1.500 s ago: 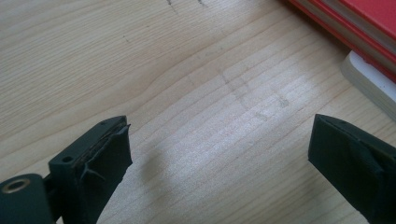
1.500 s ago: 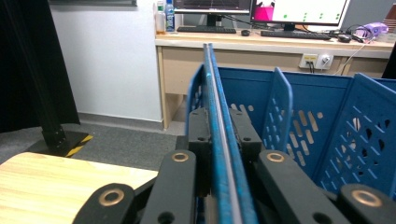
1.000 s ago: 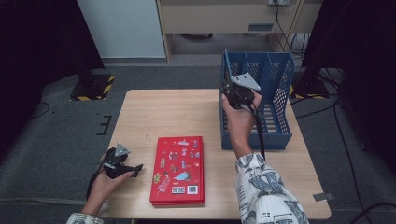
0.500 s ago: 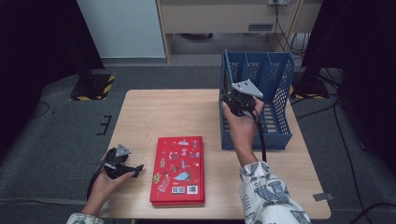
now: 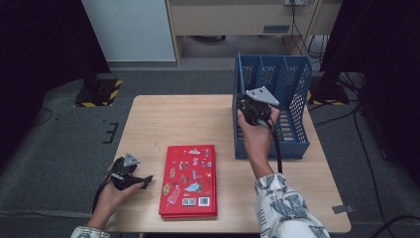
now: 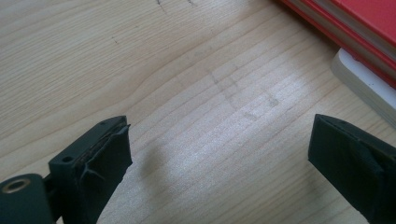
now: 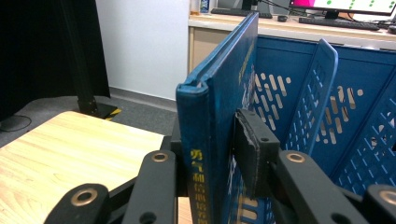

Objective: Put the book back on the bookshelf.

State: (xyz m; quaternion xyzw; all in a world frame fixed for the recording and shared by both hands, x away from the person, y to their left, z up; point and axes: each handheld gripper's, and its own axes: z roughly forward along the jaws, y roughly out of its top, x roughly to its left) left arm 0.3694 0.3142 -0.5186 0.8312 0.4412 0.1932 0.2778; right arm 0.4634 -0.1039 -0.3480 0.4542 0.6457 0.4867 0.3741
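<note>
In the right gripper view, the right gripper has its jaws clamped on a blue book standing upright on edge, yellow lettering on the spine; the jaws have just been closing on it. Behind it, in the right half of the frame, stands the blue file basket. In the high view that gripper sits at the basket's left wall, right of centre. The left gripper, lower left, rests on the wooden table with jaws spread wide and nothing between them, just left of a red book
</note>
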